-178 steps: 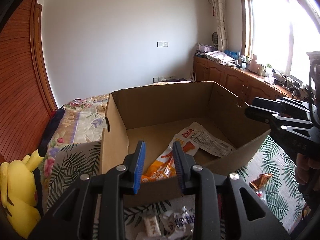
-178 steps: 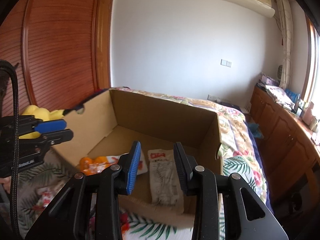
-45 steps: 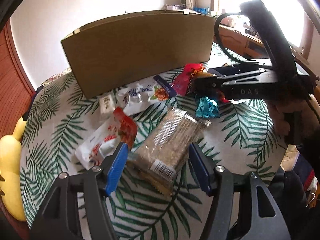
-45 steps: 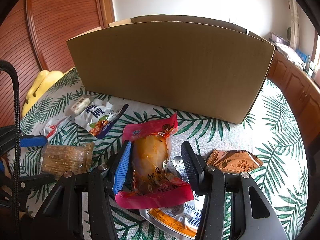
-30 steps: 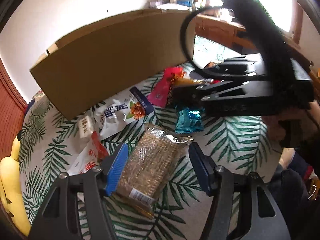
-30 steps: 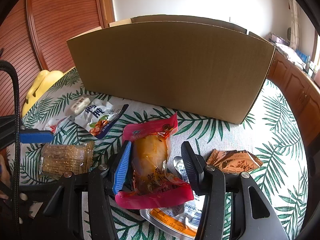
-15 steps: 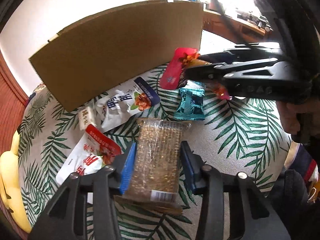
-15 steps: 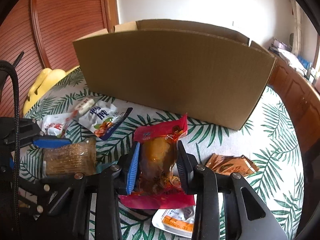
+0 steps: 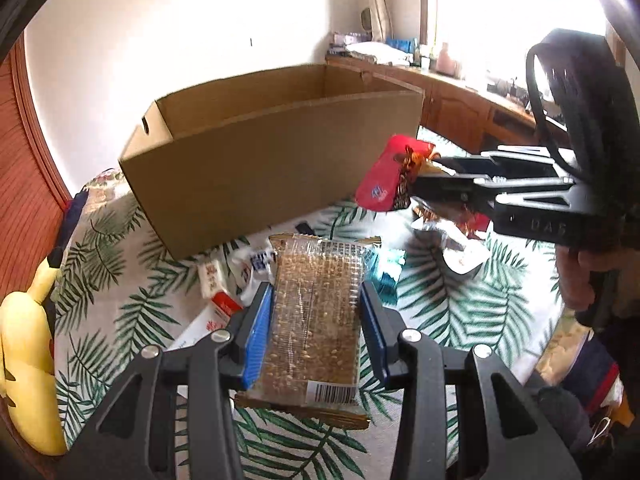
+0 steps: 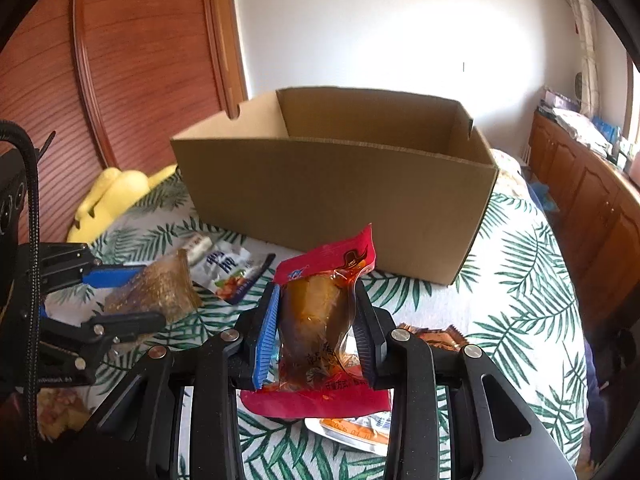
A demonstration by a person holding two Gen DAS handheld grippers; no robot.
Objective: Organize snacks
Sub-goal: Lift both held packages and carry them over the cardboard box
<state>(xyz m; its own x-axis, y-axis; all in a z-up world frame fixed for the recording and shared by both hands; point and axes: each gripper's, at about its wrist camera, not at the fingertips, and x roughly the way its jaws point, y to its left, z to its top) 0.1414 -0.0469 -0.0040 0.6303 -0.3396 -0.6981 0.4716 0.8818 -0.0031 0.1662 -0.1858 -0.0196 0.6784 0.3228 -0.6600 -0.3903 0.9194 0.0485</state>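
In the left wrist view the left tool (image 9: 316, 328) is clamped on a clear-wrapped grain bar pack (image 9: 316, 312) at the lower centre of the frame. The pack's long axis runs up the frame, along the fingers, its barcode end nearest the camera and its far end pointing at the cardboard box (image 9: 276, 172). The pack hangs above the surface (image 9: 440, 300), whose cloth is printed with green palm leaves. Behind it lie a small white packet (image 9: 212, 276) and a blue-and-white bag (image 9: 256, 264), both partly hidden by the pack; a teal wrapper (image 9: 384, 272) at its right edge is blurred.

The right tool (image 10: 316, 332) is clamped on a red-edged pouch with an amber filling (image 10: 320, 312), at the lower centre of the right wrist view. Its long axis also runs along the fingers, the red top seal tipped up toward the box (image 10: 340, 196); its lower red seal is partly covered by the tool. Under it an orange-and-white packet (image 10: 352, 428) is mostly hidden, and brown wrappers (image 10: 436, 336) show only a strip.

The box stands open in mid-frame; its inside floor cannot be seen. A yellow plush toy (image 10: 112, 196) lies at the left, cut off by the tool's cable.
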